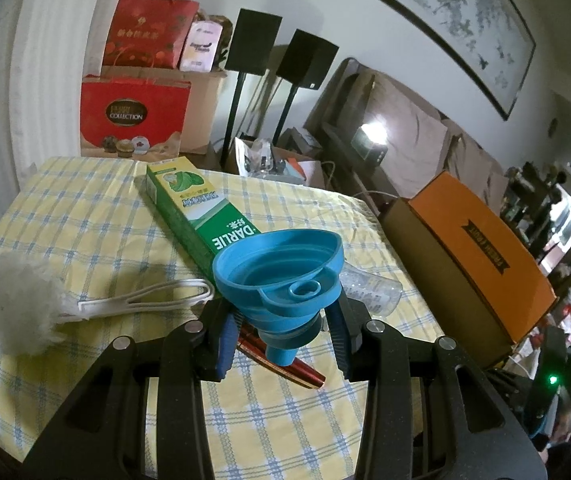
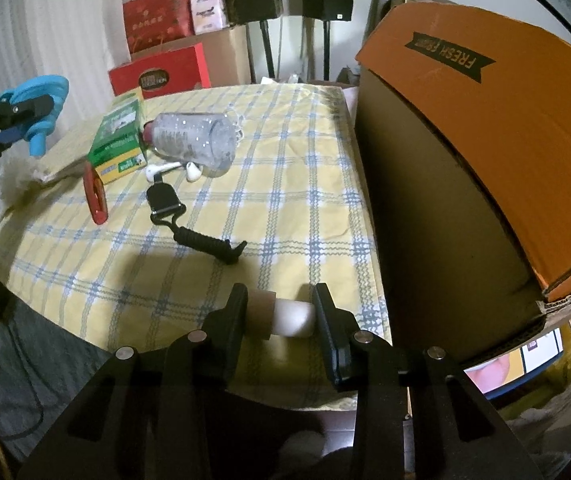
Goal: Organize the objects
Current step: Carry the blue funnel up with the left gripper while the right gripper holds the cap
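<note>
- Up above the yellow checked cloth (image 1: 85,208), a blue funnel (image 1: 281,276) is held by the left gripper (image 1: 281,340).
- The funnel is made of soft rings that get smaller, with a wide heart-shaped rim at the top and a short spout at the bottom.
- The funnel's lower rings are pinched between the two fingers, which are partly closed around it. The spout is pointed down at the cloth.
- A white tube with a tan cap (image 2: 281,316) is seen between the fingers of the right gripper (image 2: 281,312), at the near edge of the cloth. The fingers are partly closed, and both ends of the tube seem to be touched by them. Whether it is squeezed tight cannot be told.
- On the cloth, a green toothpaste box (image 1: 193,212) is laid flat, just behind the funnel.
- A clear plastic bottle (image 2: 193,140) is laid on its side beside the green box. Nothing can be seen inside it.
- A red shiny thing (image 2: 95,196) is laid on the cloth in front of the green box.
- A fluffy white duster (image 1: 5,300) is laid at the cloth's left edge.
- A black corded clip (image 2: 189,224) and white earbuds (image 2: 173,170) are laid near the middle of the cloth.
- A big brown box with an orange lid (image 2: 465,128) is stood right beside the cloth. The lid is shut, so what is inside cannot be seen.
</note>
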Motion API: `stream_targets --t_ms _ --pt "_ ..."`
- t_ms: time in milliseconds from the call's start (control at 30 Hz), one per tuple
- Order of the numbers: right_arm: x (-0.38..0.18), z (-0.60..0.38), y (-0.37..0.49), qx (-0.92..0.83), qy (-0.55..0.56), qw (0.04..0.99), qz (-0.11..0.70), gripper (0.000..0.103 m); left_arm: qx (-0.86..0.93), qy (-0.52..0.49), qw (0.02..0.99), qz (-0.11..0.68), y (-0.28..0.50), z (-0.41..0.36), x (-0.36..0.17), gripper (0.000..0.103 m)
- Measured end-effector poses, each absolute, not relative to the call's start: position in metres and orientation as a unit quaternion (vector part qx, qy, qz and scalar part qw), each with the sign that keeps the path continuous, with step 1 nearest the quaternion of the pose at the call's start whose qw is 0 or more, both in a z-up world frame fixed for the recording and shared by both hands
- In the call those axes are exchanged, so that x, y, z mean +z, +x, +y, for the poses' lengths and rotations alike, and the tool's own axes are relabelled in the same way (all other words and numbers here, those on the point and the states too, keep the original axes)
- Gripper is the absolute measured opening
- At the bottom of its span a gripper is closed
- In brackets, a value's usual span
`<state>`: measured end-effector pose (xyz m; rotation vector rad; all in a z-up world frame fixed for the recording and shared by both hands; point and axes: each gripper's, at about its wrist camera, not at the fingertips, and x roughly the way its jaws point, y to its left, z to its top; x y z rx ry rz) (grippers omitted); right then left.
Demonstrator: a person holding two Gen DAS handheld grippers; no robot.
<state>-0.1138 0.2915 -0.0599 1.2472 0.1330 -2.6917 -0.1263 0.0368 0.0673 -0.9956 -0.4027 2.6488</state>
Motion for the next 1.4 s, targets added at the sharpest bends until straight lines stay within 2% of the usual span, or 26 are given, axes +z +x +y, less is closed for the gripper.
stream_targets --t_ms 400,533,700,1033,1333,1400 --pt "-0.059 0.291 -0.112 -0.913 0.403 0.05 0.021 0.032 0.921 -0.345 0.13 -0.124 -0.127 0.037 0.065 0.037" --pt "-0.046 0.289 -0.106 -0.926 0.372 0.067 -0.002 0.032 0.924 -0.345 0.122 -0.113 -0.127 0.038 0.066 0.037" --pt "-0.045 0.28 -0.106 -0.928 0.365 0.074 0.009 0.032 0.935 -0.332 0.099 -0.073 -0.122 0.044 0.069 0.037" --pt "-0.046 0.261 -0.108 -0.931 0.348 0.106 0.011 0.032 0.941 -0.321 0.074 -0.078 -0.115 0.023 0.089 0.037" --pt "-0.044 0.255 -0.103 -0.925 0.342 0.161 -0.05 0.032 0.95 -0.303 0.039 -0.057 -0.092 -0.02 0.114 0.037" --pt "-0.044 0.255 -0.105 -0.916 0.35 0.174 -0.089 0.032 0.95 -0.303 0.036 -0.063 -0.088 -0.032 0.122 0.037"
